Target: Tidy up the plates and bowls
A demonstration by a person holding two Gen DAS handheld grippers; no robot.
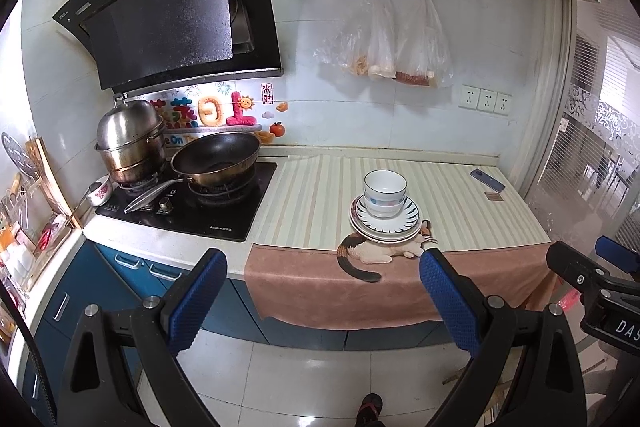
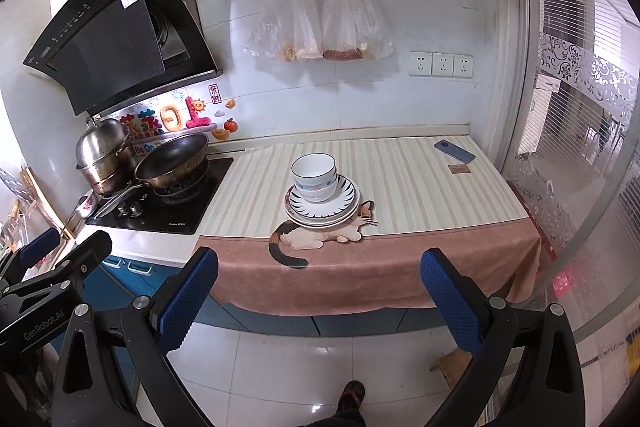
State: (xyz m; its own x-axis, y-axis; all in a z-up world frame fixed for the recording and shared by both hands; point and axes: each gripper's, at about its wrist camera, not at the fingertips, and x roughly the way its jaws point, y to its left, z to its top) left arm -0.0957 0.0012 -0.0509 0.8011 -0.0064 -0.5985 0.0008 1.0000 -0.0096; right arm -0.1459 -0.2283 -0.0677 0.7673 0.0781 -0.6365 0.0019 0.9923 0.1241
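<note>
White bowls with blue trim stand nested on a stack of plates, the top one white with dark rim strokes. The stack rests on the striped mat of the counter, partly over a cat picture. My left gripper is open and held back from the counter edge, above the floor, with nothing between its blue pads. My right gripper is open and empty too, also short of the counter. Each gripper shows at the edge of the other's view: the right gripper and the left gripper.
A black hob at the left carries a wok and a steel steamer pot. A phone lies at the counter's back right. Plastic bags hang on the wall. A brown towel drapes over the counter front. A foot shows on the floor tiles.
</note>
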